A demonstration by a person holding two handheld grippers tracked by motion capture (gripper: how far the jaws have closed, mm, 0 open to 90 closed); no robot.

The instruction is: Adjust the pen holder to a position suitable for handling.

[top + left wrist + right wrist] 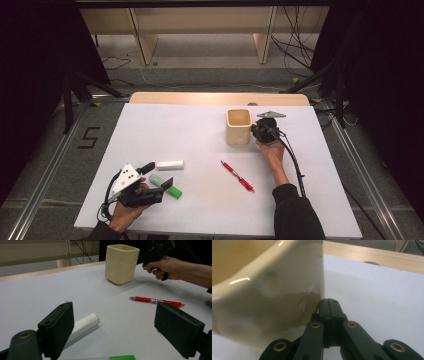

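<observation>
Where cup (269, 290) crowds lens, base cut off.

A big white surface (200, 130) holds four things. A cream cup (238, 126) stands at about 1 o'clock. A red pen (237, 175) lies near 5 o'clock. A white tube (170, 165) and a green marker (166, 186) lie near 8 o'clock.

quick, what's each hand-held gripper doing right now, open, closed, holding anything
Left hand-held gripper: open, holding nothing, near the white tube.
Right hand-held gripper: closed, holding nothing, tips right by the cream cup.
</observation>
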